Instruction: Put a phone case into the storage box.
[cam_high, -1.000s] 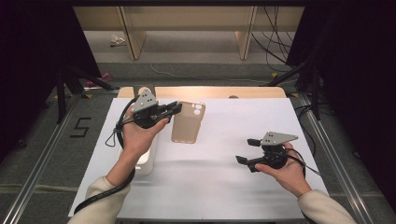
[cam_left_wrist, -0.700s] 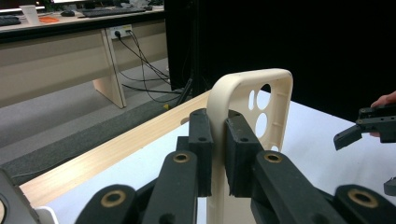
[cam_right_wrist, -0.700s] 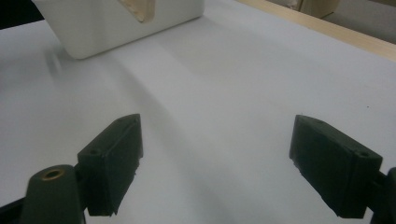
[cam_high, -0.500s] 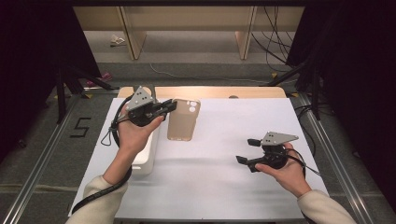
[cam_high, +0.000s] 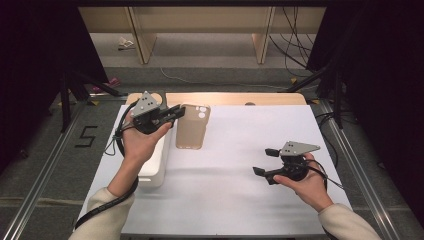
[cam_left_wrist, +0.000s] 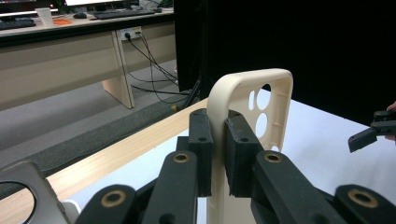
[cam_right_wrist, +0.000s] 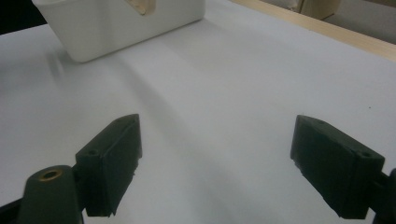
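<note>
The phone case (cam_left_wrist: 250, 100) was pinched by its thin rim in the left gripper (cam_high: 172, 114) near the tabletop's (cam_high: 240, 150) far-left corner; slippage was likely; the right gripper (cam_right_wrist: 217, 163) gaped empty.

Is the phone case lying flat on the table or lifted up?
Lifted up. The left hand-held gripper pinches the phone case by its edge, holding it above the table.

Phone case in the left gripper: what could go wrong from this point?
The left gripper pinches only the thin side wall of the phone case, near one edge, so the case might swing or slip out as the hand moves. The white box sits right beneath that hand, so a dropped or lowered case could knock against it. The right gripper stands open and apart, too far to steady the case.
</note>
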